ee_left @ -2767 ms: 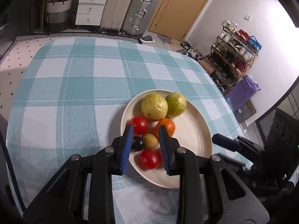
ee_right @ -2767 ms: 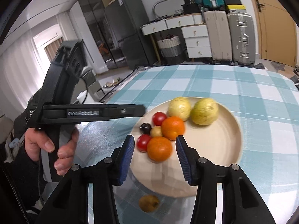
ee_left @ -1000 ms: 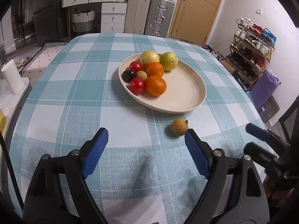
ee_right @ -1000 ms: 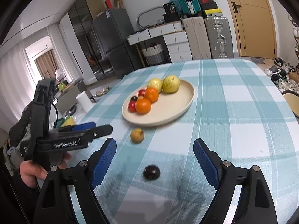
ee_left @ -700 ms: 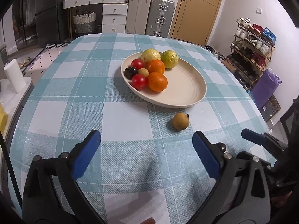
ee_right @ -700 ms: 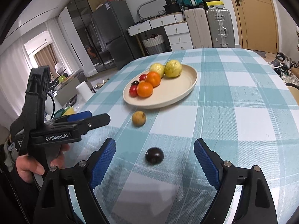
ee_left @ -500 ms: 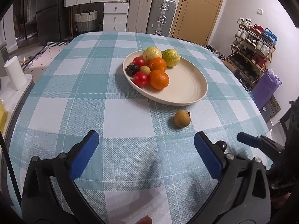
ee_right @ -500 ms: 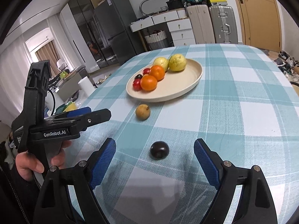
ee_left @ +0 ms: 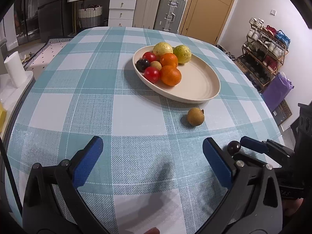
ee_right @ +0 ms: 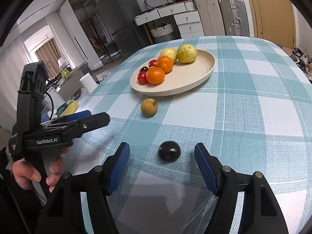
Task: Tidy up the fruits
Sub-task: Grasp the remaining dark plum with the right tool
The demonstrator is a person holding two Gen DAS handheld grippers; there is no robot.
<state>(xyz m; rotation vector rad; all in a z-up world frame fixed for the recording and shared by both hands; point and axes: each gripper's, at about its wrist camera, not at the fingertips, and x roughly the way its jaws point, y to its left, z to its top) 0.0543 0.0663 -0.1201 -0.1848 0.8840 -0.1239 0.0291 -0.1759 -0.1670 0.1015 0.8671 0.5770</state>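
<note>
A cream plate (ee_left: 197, 90) holds two yellow-green fruits, two oranges (ee_left: 170, 75), red tomatoes and small dark and brown fruits. A brown round fruit (ee_left: 195, 116) lies on the checked cloth just in front of the plate. A dark plum (ee_right: 169, 151) lies nearer, between the blue pads of my right gripper (ee_right: 161, 149). Its jaws are closing, with gaps left on both sides of the plum. My left gripper (ee_left: 153, 144) hangs wide open over bare cloth, left of the plum (ee_left: 233, 146), holding nothing.
The round table's edge curves close on the left and right. A paper roll (ee_left: 14, 69) stands on a side unit to the left. Suitcases (ee_left: 169, 13), drawers and a shoe rack (ee_left: 267, 44) line the room behind. A hand (ee_right: 37, 173) grips the left tool.
My right gripper has sunk toward the dark plum and its jaws have narrowed around it. My left gripper's jaws have spread wider and it has stayed almost in place.
</note>
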